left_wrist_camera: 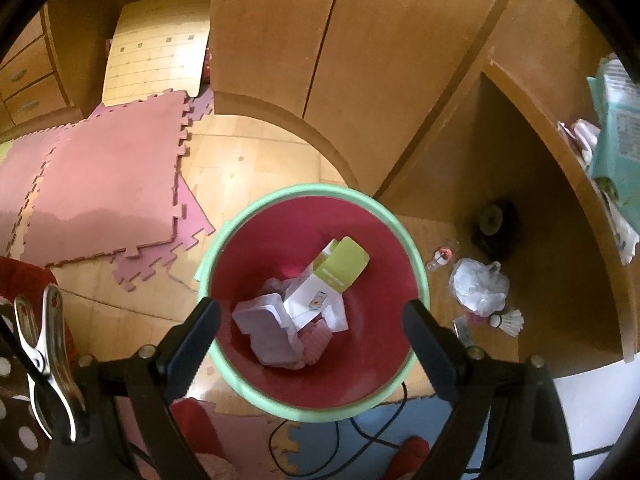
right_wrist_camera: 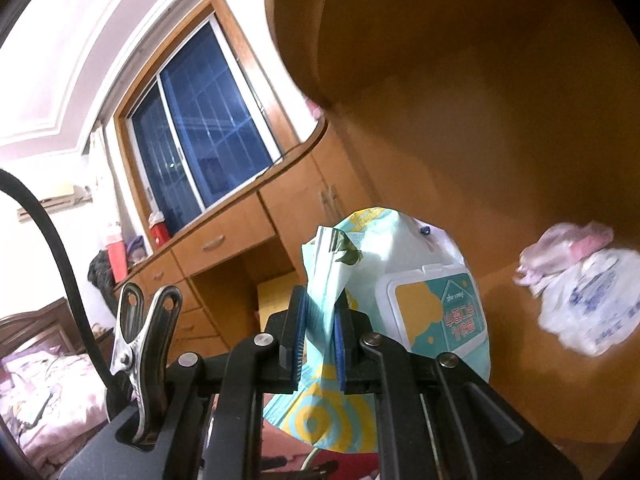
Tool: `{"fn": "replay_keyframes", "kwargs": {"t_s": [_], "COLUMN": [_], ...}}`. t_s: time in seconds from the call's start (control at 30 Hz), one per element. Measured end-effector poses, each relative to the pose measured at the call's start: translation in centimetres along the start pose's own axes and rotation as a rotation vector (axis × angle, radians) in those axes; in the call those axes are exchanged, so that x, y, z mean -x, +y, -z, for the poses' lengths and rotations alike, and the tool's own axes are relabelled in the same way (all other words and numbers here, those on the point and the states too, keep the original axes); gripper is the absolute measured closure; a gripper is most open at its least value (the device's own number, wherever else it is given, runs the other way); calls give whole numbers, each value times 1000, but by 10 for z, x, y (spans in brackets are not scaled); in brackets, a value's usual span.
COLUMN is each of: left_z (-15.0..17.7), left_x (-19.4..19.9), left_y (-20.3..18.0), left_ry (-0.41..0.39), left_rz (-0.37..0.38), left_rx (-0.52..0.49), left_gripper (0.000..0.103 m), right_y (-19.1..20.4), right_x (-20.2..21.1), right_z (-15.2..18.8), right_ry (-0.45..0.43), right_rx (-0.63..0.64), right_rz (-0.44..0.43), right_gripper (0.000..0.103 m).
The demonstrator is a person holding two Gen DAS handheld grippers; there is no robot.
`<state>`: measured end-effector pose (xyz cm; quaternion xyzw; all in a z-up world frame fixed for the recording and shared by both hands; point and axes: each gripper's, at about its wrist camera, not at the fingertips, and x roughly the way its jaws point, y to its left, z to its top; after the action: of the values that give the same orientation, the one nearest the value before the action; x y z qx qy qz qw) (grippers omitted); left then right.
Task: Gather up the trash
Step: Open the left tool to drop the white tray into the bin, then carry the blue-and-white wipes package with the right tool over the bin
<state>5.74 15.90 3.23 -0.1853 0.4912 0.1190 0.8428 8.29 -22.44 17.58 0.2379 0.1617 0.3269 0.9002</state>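
Some trash already lies in the bin (left_wrist_camera: pixel 208 256): paper and a green card (left_wrist_camera: pixel 340 266). A crumpled bag (left_wrist_camera: pixel 478 284) waits on the floor beside it. My left fingers (left_wrist_camera: pixel 312 312) hang spread wide above the bin, empty. My right fingers (right_wrist_camera: pixel 322 340) pinch the wipes packet (right_wrist_camera: pixel 400 280), its top fold between them.
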Motion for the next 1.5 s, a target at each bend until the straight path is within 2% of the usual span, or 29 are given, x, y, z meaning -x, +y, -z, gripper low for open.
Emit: {"fn": "replay_keyframes", "kwargs": {"t_s": [0.23, 0.6, 0.8, 0.97, 1.3, 1.5], "left_z": [1, 2, 2, 3, 5, 5], "left_x": [0, -1, -2, -3, -3, -3], "left_y": [12, 26, 30, 35, 38, 39], "left_ry": [9, 22, 30, 38, 44, 43], "left_rz": [-6, -1, -10, -15, -22, -21], "left_rx": [40, 75, 89, 97, 108, 109], "left_gripper": [9, 9, 9, 9, 9, 9], "right_y": [24, 66, 61, 54, 24, 17], "right_x": [-35, -65, -81, -102, -141, -153], "right_z": [16, 25, 35, 50, 77, 90], "right_ry": [104, 154, 216, 301, 422, 472], "right_rx": [-1, 79, 28, -53, -211, -221], "right_rz": [-81, -135, -163, -191, -142, -112], "right_gripper": [90, 90, 90, 90, 90, 89]}}
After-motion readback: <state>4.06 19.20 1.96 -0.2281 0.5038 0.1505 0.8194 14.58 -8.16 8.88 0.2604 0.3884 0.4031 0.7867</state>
